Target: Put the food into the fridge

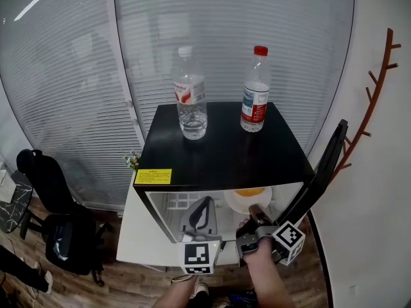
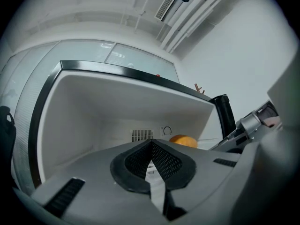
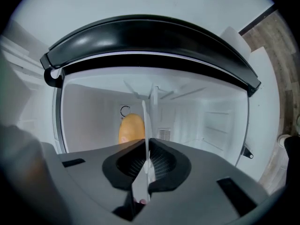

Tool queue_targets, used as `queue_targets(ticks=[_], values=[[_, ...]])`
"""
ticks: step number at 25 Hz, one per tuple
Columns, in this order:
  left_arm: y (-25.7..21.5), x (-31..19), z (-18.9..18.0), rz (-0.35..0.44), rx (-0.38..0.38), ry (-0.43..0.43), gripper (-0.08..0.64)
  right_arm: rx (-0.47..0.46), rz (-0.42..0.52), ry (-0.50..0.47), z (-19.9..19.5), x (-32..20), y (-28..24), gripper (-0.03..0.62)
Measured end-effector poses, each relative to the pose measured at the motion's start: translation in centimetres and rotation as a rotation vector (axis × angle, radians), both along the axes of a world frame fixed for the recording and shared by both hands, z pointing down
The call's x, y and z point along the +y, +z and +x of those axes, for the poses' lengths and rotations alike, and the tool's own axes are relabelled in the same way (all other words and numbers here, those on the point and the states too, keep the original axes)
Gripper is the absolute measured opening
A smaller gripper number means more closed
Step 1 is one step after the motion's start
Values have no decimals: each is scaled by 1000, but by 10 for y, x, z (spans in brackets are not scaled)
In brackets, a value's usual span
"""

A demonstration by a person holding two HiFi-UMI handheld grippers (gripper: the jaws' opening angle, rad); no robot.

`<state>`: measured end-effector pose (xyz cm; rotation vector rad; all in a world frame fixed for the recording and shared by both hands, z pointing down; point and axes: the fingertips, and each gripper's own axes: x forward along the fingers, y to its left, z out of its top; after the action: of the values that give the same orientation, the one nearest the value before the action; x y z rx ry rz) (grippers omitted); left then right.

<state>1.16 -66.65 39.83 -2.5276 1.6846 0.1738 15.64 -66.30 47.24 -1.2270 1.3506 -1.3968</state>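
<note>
A small fridge (image 1: 218, 156) with a black top stands open, its door (image 1: 323, 172) swung out to the right. Inside it sits a white plate (image 1: 239, 203) carrying a round orange-yellow food (image 1: 250, 191). My right gripper (image 1: 254, 213) reaches into the opening and is shut on the plate's near rim. In the right gripper view the thin plate edge (image 3: 145, 121) runs out from between the jaws of the right gripper (image 3: 146, 146), with the food (image 3: 131, 128) beside it. My left gripper (image 1: 202, 205) is in the opening's left half, shut and holding nothing. The left gripper (image 2: 151, 144) faces the back wall, with the food (image 2: 183, 140) to its right.
Two plastic water bottles stand on the fridge top, a white-capped one (image 1: 191, 101) on the left and a red-capped one (image 1: 255, 92) on the right. A yellow sticker (image 1: 153, 176) marks the front left corner. A black office chair (image 1: 54, 226) stands to the left on the wooden floor.
</note>
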Motion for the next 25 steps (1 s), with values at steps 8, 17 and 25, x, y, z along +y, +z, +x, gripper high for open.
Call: queue_targets(ticks=[8, 17, 25], values=[[2, -11, 2, -1, 6, 26, 26, 0, -10, 18, -2, -11, 3, 37], [6, -15, 11, -11, 8, 48, 26, -15, 34, 20, -3, -11, -2, 37], [4, -10, 9, -13, -4, 35, 26, -9, 44, 18, -2, -10, -4, 80]])
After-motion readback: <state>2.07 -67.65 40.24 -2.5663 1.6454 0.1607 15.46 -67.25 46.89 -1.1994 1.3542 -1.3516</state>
